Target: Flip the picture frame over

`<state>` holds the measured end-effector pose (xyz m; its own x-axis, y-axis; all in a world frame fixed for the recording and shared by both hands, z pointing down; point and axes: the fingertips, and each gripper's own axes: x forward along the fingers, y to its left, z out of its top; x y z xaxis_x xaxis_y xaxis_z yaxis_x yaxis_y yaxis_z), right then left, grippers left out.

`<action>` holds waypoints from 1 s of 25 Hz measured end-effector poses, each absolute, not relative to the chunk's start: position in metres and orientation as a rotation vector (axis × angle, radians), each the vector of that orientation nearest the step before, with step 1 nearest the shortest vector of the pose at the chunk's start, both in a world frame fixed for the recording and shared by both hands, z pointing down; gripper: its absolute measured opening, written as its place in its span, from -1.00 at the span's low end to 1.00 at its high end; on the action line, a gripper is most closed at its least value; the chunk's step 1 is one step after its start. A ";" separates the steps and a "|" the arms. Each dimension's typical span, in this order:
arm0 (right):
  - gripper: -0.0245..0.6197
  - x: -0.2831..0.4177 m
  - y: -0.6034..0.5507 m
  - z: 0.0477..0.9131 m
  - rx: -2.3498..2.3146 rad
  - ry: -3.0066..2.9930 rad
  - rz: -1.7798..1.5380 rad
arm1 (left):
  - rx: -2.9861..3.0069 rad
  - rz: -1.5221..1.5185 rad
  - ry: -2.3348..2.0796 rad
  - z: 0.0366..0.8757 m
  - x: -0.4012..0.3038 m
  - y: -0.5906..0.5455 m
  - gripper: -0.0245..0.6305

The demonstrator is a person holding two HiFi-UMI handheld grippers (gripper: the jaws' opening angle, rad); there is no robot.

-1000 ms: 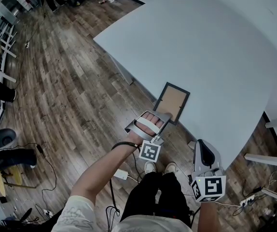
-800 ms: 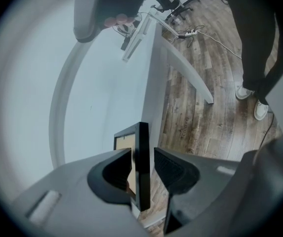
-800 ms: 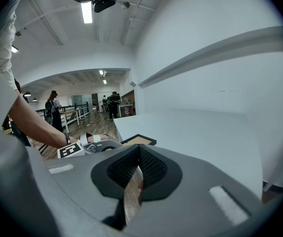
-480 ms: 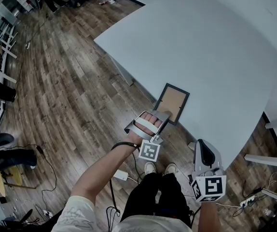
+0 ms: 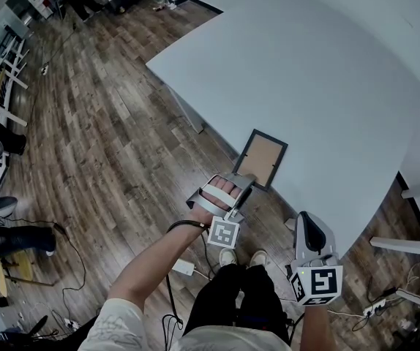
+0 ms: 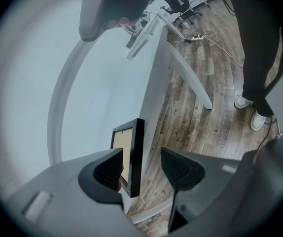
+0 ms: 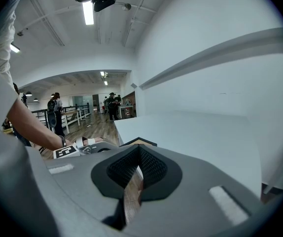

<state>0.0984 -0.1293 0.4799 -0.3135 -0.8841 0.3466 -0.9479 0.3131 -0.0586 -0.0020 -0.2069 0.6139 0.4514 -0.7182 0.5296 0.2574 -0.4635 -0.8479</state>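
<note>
The picture frame [image 5: 261, 158] lies back side up, black rim round a brown board, at the near edge of the white table [image 5: 320, 86]. My left gripper [image 5: 244, 184] is open at the frame's near corner. In the left gripper view the frame's black edge [image 6: 135, 157] stands between the two jaws of the left gripper [image 6: 144, 169], and floor shows between it and the right-hand jaw. My right gripper [image 5: 306, 224] hangs off the table's edge above the floor, shut with nothing in it. Past the shut right gripper [image 7: 139, 168] the frame [image 7: 137, 142] shows on the table.
Wooden floor [image 5: 107, 137] runs left of the table. A white table leg [image 6: 191, 80] slants down beside the person's legs and shoes [image 5: 239, 258]. Cables and a power strip [image 5: 182, 266] lie on the floor. A white chair base [image 5: 415, 243] stands at the right.
My left gripper has drawn back a little toward the person from the frame's near corner. The frame and the right gripper have not moved.
</note>
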 end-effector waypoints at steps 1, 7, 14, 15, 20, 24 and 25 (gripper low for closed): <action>-0.85 0.098 -0.129 0.479 1.666 -2.333 0.367 | -1.704 -1.213 0.405 0.615 -0.005 -0.204 -0.22; -0.85 0.096 -0.130 0.474 1.663 -2.343 0.356 | -1.859 -1.181 0.477 0.610 -0.013 -0.183 -0.22; -0.85 0.093 -0.136 0.461 1.663 -2.368 0.325 | -2.148 -1.024 0.829 0.549 -0.025 -0.170 -0.22; -0.85 0.093 -0.137 0.458 1.664 -2.371 0.319 | -2.195 -0.986 0.888 0.537 -0.026 -0.170 -0.22; -0.85 0.093 -0.142 0.441 1.679 -2.390 0.286 | -2.399 -0.765 1.159 0.475 -0.028 -0.177 -0.24; -0.85 0.090 -0.149 0.421 1.689 -2.418 0.247 | -2.569 -0.551 1.396 0.435 -0.033 -0.190 -0.36; -0.85 0.089 -0.151 0.416 1.691 -2.426 0.233 | -2.611 -0.491 1.455 0.426 -0.034 -0.193 -0.40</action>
<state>0.0887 -0.1515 0.4156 -0.3398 -0.9117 0.2311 -0.9390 0.3428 -0.0281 -0.0344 -0.1928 0.4264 0.4873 -0.8438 0.2246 -0.8074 -0.5334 -0.2520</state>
